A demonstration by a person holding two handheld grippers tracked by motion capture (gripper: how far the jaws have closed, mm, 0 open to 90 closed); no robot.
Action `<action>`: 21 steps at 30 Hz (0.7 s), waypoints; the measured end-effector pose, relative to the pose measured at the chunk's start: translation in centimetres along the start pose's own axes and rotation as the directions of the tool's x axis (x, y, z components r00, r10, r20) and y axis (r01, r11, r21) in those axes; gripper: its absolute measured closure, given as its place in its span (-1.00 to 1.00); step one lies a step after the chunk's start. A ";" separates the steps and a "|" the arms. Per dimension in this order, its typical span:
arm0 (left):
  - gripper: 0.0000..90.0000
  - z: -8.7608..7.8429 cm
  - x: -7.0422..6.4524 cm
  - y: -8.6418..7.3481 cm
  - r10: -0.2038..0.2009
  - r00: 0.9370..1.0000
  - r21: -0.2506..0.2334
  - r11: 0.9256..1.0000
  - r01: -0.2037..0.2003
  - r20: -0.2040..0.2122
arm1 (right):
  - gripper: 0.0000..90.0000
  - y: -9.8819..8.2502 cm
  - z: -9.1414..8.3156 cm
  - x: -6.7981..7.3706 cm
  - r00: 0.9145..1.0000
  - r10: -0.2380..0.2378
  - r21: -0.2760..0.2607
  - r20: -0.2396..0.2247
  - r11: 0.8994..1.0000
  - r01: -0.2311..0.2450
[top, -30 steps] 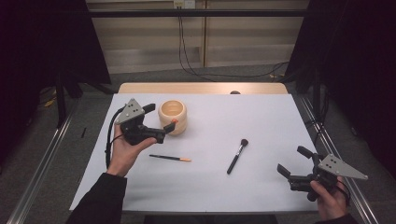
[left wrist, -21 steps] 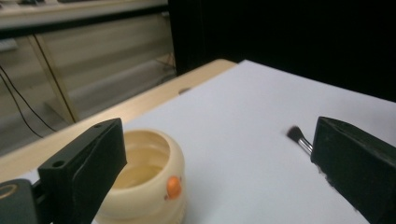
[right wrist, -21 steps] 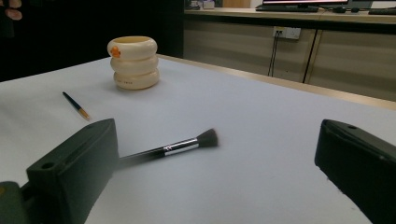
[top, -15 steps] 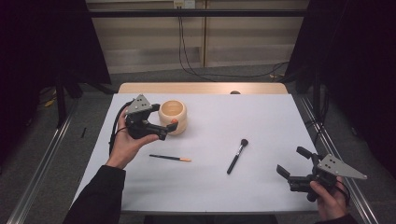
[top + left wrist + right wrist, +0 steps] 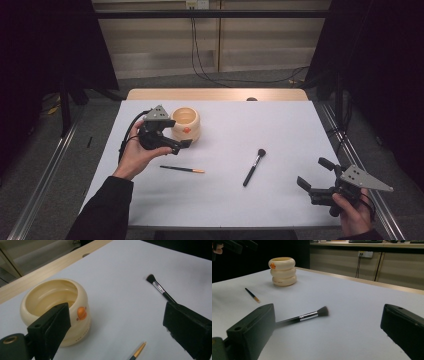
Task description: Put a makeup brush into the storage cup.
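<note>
Table (image 5: 280,125): white top, wood strip along the far edge. Carries three loose items, all well apart from one another.

Holder (image 5: 186,124): cream, ribbed, open-topped pot with an orange mark on its side; upright at the far left of the white top. Empty as far as the left gripper view shows.

Left gripper (image 5: 176,145): held just beside the holder's near side, jaws wide with nothing between them; they have just been closing a little.

Right gripper (image 5: 314,176): low at the near right corner, jaws spread wide, holding nothing.

Makeup brush (image 5: 254,167): black handle, silver ferrule, bristles toward the far side; lies flat mid-table.

Thin pencil brush (image 5: 182,169): dark shaft, gold-orange tip, flat on the table near the left hand.

Handling note, as judged: likely step is collecting brushes into the holder. Grip each handle mid-shaft, keep the pads level with the table, lift clear, then tip upright over the opening without knocking the pot.
</note>
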State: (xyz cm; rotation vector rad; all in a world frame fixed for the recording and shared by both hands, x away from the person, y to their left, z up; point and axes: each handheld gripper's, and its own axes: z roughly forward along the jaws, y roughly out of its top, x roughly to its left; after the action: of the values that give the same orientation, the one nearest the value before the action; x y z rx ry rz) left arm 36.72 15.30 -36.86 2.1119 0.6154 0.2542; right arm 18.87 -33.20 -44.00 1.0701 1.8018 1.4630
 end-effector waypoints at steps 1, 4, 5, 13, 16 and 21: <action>-0.82 0.2 0.1 -0.1 -0.005 1.000 0.005 1.000 0.005 0.012 | -1.00 0.0 0.0 0.0 1.000 -0.002 0.001 -0.005 1.000 0.002; -0.78 0.6 0.3 0.1 -0.022 0.998 0.077 0.997 0.018 0.055 | -1.00 0.0 0.1 0.0 1.000 -0.008 -0.002 -0.007 1.000 0.008; -0.78 0.6 0.3 0.3 -0.023 0.998 0.112 0.994 0.016 0.063 | -1.00 0.0 0.1 0.0 1.000 -0.008 -0.001 -0.005 1.000 0.008; -0.78 1.9 0.1 0.4 0.037 0.992 0.258 0.964 -0.067 0.117 | -1.00 0.0 0.1 0.0 1.000 -0.008 -0.001 -0.004 1.000 0.008; -0.85 2.7 0.1 0.0 0.039 0.987 0.330 0.940 -0.090 0.158 | -1.00 0.0 0.2 0.1 1.000 -0.010 0.006 -0.005 1.000 0.010; -0.73 3.1 0.3 -0.6 0.056 0.981 0.377 0.918 -0.124 0.186 | -1.00 0.0 0.2 0.1 1.000 -0.018 0.010 -0.014 1.000 0.018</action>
State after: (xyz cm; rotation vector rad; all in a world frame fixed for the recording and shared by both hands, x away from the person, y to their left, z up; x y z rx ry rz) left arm 37.97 13.54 -39.12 2.5164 0.4945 -0.0044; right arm 18.99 -32.96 -44.08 1.0484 1.8254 1.4562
